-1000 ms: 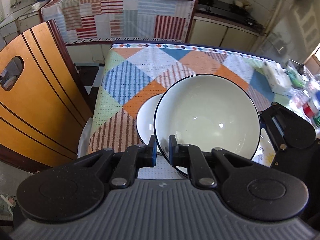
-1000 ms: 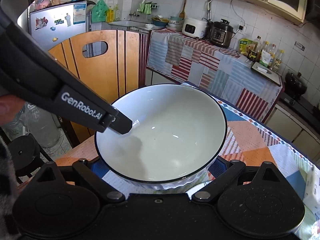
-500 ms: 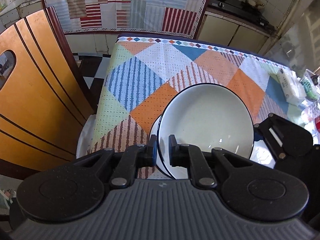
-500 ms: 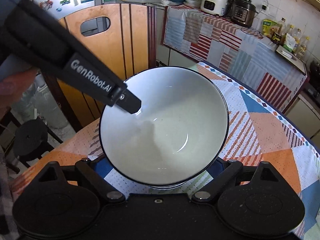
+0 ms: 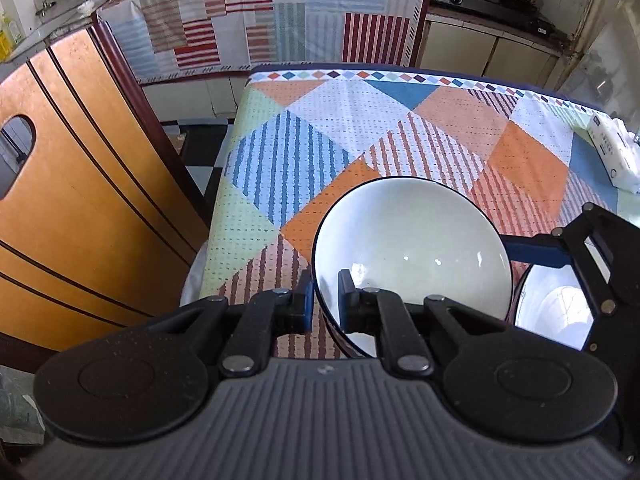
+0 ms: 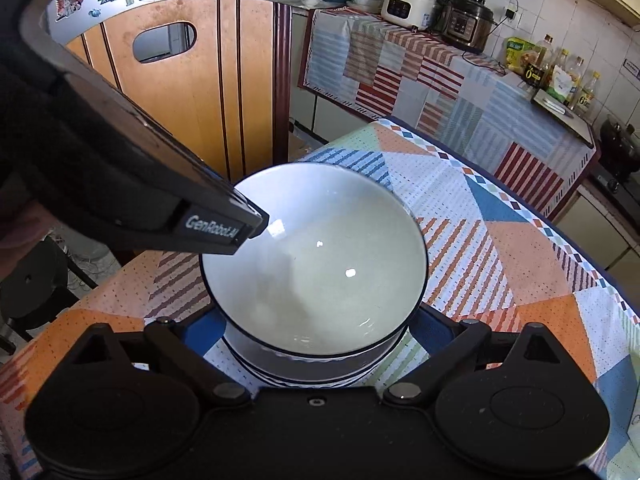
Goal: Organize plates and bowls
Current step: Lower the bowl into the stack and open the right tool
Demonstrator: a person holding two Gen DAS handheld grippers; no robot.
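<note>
The left claw (image 5: 324, 300) is pinched narrow on the near rim of a white bowl (image 5: 412, 248) with a thin dark edge, one blue-padded finger outside the wall and the other inside the bowl. In the left wrist view this bowl is over the patchwork cloth of the tabletop (image 5: 360, 128), near its left edge, tilted a little toward the camera. To its right in that view, partly behind the black frame of the other tool, a second white bowl (image 5: 556, 304) shows, just beside the held one. The right claw (image 6: 316, 328) is spread wide, its blue-padded fingers (image 6: 202, 330) on either side of a stack of bowls; whether the pads press the stack's wall cannot be told. In the right wrist view the white bowl (image 6: 320, 264) sits uppermost, over a lower bowl (image 6: 316, 372) whose dark-banded rim and ribbed wall show beneath it, and the left tool's black body reaches in from the upper left with its tip at the top bowl's left rim. A wooden chair back (image 5: 72, 184) with an oval cut-out stands close against the tabletop's left edge. A white tissue pack (image 5: 616, 152) lies on the cloth at the far right. Beyond, a counter (image 6: 440, 76) draped in striped patchwork cloth carries a rice cooker (image 6: 408, 6), a pressure cooker (image 6: 466, 18) and several bottles (image 6: 560, 76).
</note>
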